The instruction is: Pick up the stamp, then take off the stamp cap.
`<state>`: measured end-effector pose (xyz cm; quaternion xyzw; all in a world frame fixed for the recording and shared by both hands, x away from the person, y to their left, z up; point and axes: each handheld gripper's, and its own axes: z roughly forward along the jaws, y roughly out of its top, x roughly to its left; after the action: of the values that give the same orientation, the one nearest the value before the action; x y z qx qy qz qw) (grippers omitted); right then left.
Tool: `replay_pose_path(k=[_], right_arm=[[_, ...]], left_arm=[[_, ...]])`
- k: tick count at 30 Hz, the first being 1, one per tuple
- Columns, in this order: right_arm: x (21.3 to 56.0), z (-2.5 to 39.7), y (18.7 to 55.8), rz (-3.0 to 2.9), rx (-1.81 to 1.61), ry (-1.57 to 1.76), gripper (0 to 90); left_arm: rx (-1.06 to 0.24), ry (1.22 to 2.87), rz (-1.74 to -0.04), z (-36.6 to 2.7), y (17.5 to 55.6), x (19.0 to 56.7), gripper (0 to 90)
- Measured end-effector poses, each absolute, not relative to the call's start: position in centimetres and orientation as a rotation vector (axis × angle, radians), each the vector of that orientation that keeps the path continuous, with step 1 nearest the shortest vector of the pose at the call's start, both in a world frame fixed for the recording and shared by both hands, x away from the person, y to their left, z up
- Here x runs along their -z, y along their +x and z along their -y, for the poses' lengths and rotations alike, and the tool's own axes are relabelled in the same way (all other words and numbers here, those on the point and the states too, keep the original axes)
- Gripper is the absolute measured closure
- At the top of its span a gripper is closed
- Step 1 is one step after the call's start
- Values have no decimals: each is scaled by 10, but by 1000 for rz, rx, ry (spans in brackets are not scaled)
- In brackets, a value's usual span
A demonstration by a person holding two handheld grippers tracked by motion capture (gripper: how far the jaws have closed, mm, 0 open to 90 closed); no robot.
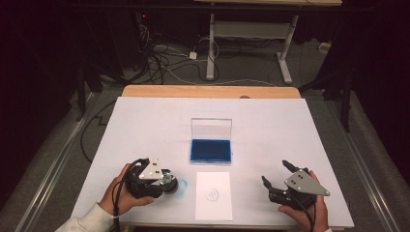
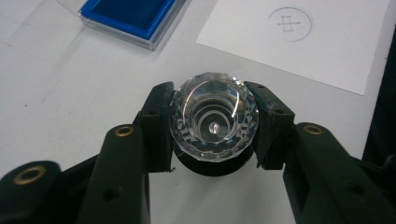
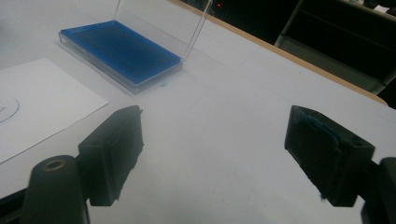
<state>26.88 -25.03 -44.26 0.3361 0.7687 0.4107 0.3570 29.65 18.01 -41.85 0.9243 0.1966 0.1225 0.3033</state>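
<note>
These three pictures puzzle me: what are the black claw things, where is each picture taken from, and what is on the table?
No robot here: a person holds a two-jaw tool in each hand. The wide picture comes from a camera above the table, looking down. There you see the left hand-held gripper and the right hand-held gripper, each with a cable.

The other two pictures come from small cameras riding on those tools, looking along their black jaws.

On the white table lie an open ink pad with blue filling and a clear lid standing up, and a sheet of paper bearing a round stamped mark.

The left gripper's jaws are closed on a stamp with a clear faceted top. The right gripper's jaws stand wide apart with nothing between them.
</note>
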Motion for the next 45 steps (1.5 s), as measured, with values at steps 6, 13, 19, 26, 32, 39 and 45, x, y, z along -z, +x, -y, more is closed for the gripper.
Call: replay_pose_path(k=[6, 13, 19, 26, 32, 39, 45], right_arm=[[442, 248, 271, -1978, -1074, 859, 169], [444, 243, 277, -2013, -1080, 839, 188], [442, 241, 278, -2007, -1075, 833, 191], [437, 237, 285, -2011, -1084, 854, 173], [433, 229, 292, -2034, -1112, 831, 167], [428, 211, 302, -2043, -1181, 808, 165], [423, 189, 314, -2037, -1258, 769, 192]], left_arm=[[-333, 2421, -557, -186, 298, 416, 545], [-340, 2405, -568, -189, 301, 412, 545], [-352, 2392, -559, -181, 308, 405, 545], [-366, 2323, -583, -174, 324, 394, 545], [-347, 2278, -584, -172, 334, 387, 545], [-348, 2242, -555, -158, 343, 378, 545], [-358, 2220, -522, -144, 346, 370, 545]])
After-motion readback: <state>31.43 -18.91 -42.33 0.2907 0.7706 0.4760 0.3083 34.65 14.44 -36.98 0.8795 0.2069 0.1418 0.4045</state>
